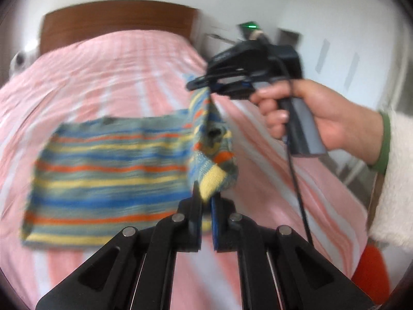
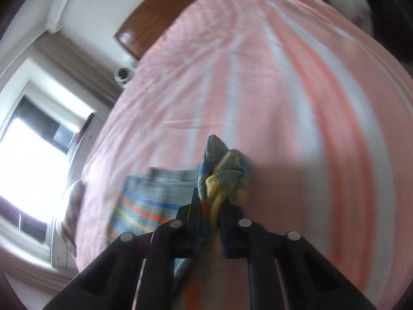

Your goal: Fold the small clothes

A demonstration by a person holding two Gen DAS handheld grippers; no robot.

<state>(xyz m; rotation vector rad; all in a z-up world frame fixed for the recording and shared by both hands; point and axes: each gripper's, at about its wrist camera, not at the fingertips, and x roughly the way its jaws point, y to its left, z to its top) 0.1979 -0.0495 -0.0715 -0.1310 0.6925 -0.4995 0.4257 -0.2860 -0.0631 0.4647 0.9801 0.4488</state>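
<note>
A striped knit garment (image 1: 108,178), in blue, yellow, orange and grey, lies mostly flat on the pink striped bed (image 1: 108,72). Its right edge is lifted off the bed. My left gripper (image 1: 205,196) is shut on the near right corner of the garment. My right gripper (image 1: 200,84), held in a hand, is shut on the far right corner and holds it above the bed. In the right wrist view the right gripper (image 2: 209,201) pinches a bunched wad of the garment (image 2: 222,170), with the flat part (image 2: 152,201) to the left below.
A brown wooden headboard (image 1: 118,23) stands at the far end of the bed. A bright window (image 2: 28,160) and curtains are to the left in the right wrist view. White walls and cupboard doors (image 1: 335,59) are on the right. A small round white device (image 2: 123,75) sits by the bed's corner.
</note>
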